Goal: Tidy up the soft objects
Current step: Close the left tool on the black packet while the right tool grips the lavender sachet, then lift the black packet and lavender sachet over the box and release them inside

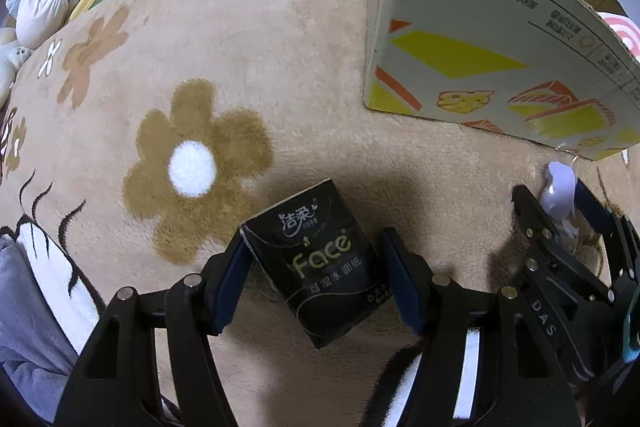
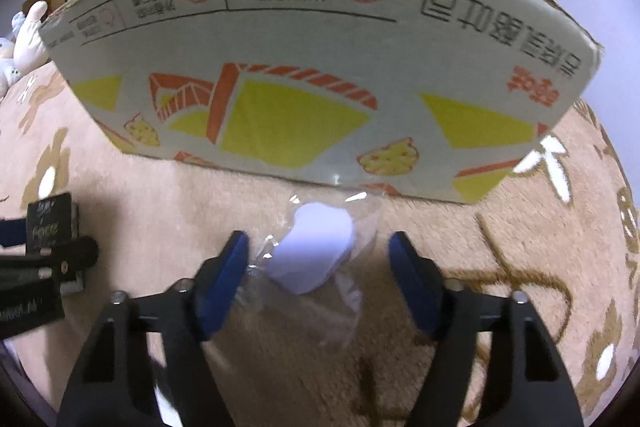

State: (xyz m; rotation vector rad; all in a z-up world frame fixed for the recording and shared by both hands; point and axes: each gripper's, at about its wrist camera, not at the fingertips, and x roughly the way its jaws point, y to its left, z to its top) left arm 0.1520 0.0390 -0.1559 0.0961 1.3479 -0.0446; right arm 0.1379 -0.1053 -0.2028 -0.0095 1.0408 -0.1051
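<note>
Left wrist view, nearest: gripped a black tissue pack (image 1: 320, 267) in the left tool (image 1: 316, 271), blue pads against both of its sides, pack tilted with the printed face up. Lay over a beige plush rug (image 1: 300, 67) patterned with brown and white flowers. Just to the right, caught the right tool (image 1: 560, 211) from the side, a pale lilac soft item in clear wrap (image 1: 560, 187) between its fingers. Further back stood a printed cardboard box (image 1: 480, 47) on the rug, yellow and orange shapes on its wall, top edge torn. Far left, at the rug's edge, sat a heap of plush toys (image 1: 40, 7). Right wrist view, nearest: hung released around the wrapped item, one pad brushing the crinkled plastic, the other pad clear of it. Rested on the rug just short of the box wall, wrapped item not clamped. Filled most of the view beyond with that same box. Off to the left edge, glimpsed the tissue pack in the other tool.
</note>
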